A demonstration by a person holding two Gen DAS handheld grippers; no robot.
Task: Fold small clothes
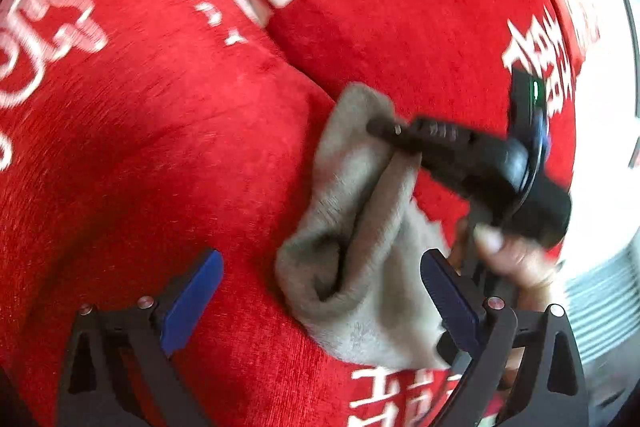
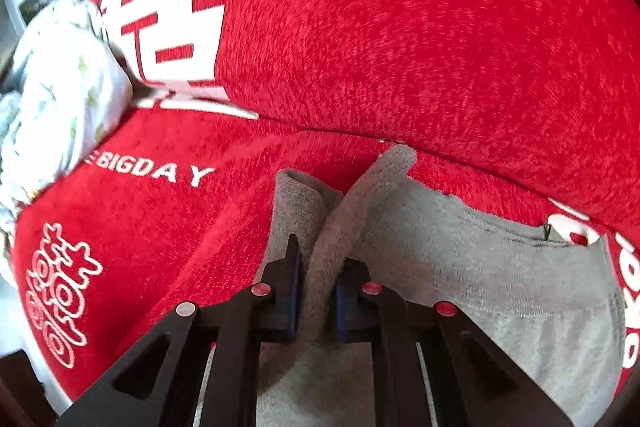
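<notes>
The right claw (image 2: 316,291) is clamped on a raised pleat of the grey garment (image 2: 460,267) lying on the red sofa cover (image 2: 400,27), while the left claw (image 1: 320,299) stands wide apart beside it, so a fold seems under way, the next move likely carrying that pleat across.

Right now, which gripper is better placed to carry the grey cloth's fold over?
Right. The right gripper is shut on a raised fold of the grey cloth; the left gripper is open, holding nothing.
</notes>
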